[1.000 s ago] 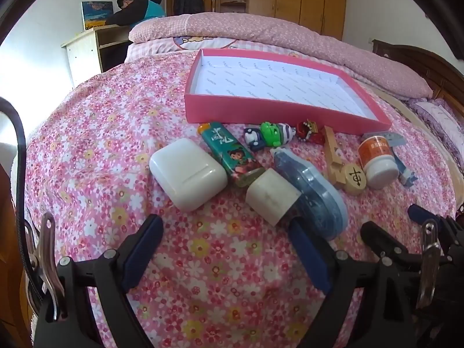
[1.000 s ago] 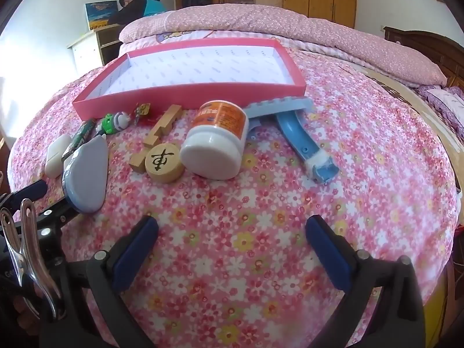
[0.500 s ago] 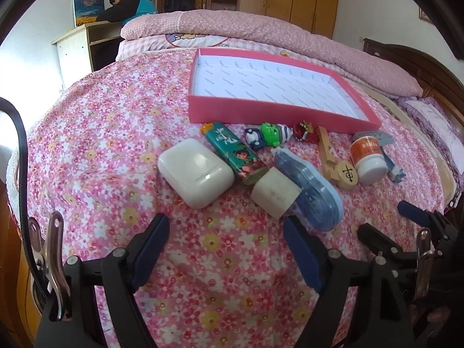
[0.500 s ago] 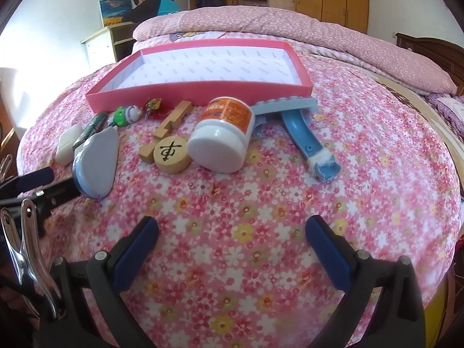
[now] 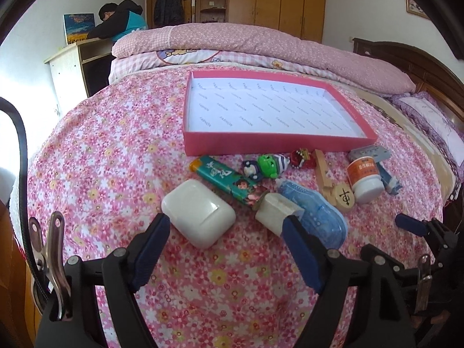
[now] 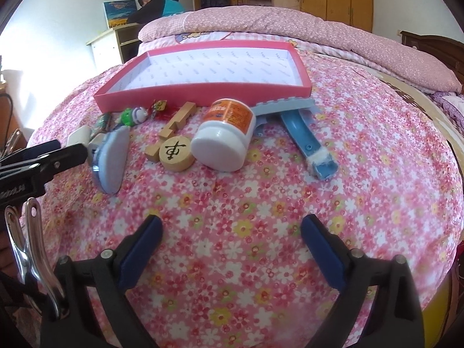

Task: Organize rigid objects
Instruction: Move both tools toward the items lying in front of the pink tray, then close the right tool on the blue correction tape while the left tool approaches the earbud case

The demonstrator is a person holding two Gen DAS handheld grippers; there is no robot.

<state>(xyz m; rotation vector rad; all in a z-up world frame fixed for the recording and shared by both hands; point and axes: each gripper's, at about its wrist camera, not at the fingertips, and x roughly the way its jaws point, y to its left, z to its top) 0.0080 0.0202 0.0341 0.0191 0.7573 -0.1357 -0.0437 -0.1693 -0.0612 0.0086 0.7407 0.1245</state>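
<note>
A person in a dark jacket [image 5: 120,17] leans over a pale desk [image 5: 72,66] near wooden wardrobes [image 5: 278,3].

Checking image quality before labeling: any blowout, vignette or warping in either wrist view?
Left wrist: left wall clips to white, black corners, bedspread bulges barrel-like, pink tray sharp. Right wrist: blown-out wall at left, the same dark corners and bulge, pill bottle crisp. Both grippers' jaws are sharp in the foreground.
</note>
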